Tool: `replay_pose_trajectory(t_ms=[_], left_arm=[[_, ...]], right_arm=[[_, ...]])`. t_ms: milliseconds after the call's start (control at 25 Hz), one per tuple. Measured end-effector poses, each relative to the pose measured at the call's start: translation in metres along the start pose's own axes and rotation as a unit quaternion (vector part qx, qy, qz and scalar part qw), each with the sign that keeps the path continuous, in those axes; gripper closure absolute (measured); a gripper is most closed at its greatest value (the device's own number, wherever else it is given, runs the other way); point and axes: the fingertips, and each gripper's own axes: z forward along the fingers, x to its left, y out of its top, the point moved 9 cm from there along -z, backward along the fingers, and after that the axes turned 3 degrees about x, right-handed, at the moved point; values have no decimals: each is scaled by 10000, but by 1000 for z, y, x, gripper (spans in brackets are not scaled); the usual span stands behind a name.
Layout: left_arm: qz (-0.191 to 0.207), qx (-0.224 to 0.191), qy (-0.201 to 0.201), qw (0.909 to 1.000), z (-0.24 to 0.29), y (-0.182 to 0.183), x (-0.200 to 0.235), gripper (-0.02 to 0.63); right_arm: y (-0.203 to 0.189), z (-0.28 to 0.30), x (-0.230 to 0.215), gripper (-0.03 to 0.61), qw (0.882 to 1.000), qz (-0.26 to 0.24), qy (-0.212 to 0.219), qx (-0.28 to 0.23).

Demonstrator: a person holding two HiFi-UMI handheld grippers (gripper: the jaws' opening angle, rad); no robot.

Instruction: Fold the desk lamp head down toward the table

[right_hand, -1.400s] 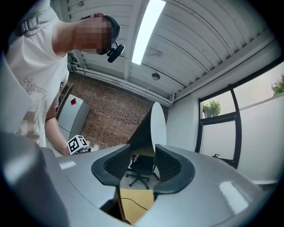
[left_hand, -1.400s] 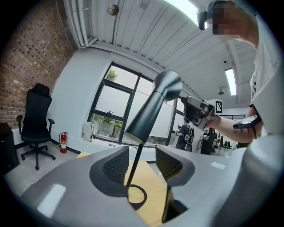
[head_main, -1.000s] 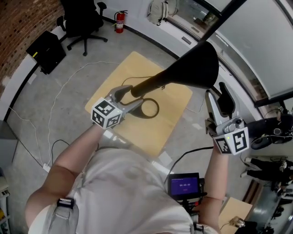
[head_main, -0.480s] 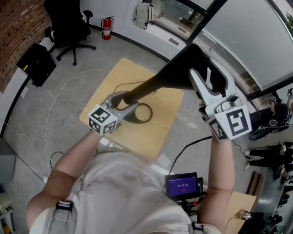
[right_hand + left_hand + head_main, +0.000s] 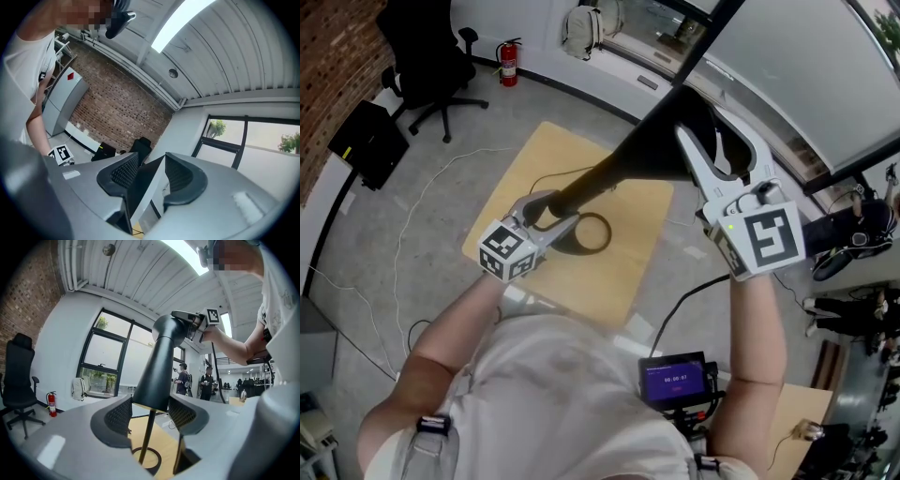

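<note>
A black desk lamp stands on a small wooden table (image 5: 581, 281). Its ring base (image 5: 609, 234) (image 5: 159, 459) carries a thin stem, and its cone-shaped head (image 5: 661, 150) (image 5: 161, 362) slants up to the right. My left gripper (image 5: 558, 208) (image 5: 150, 411) sits at the cone's narrow lower end. Its jaws have just been closing, and both pads touch the cone. My right gripper (image 5: 710, 131) (image 5: 146, 176) is at the wide upper end. Those jaws have also just been closing, with the shade's rim (image 5: 150, 180) pressed between the pads.
On the floor around the table are a black office chair (image 5: 422, 56), a fire extinguisher (image 5: 508, 61), a backpack (image 5: 581, 28), a black case (image 5: 366, 141) and loose white cables (image 5: 412, 216). A small screen (image 5: 675, 380) hangs at my chest. People (image 5: 180, 378) stand far off.
My right gripper came up from the lower right to the lamp head's wide end and now has the rim between its jaws. My left gripper stayed at the narrow end.
</note>
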Motion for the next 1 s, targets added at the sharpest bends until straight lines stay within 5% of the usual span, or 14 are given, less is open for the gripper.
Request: replay_pose_trajectory(t_ms=[1000], left_arm=[[285, 119, 123, 9994, -12, 8, -2, 374]], right_arm=[[-41, -12, -21, 409, 9959, 852, -248, -149]])
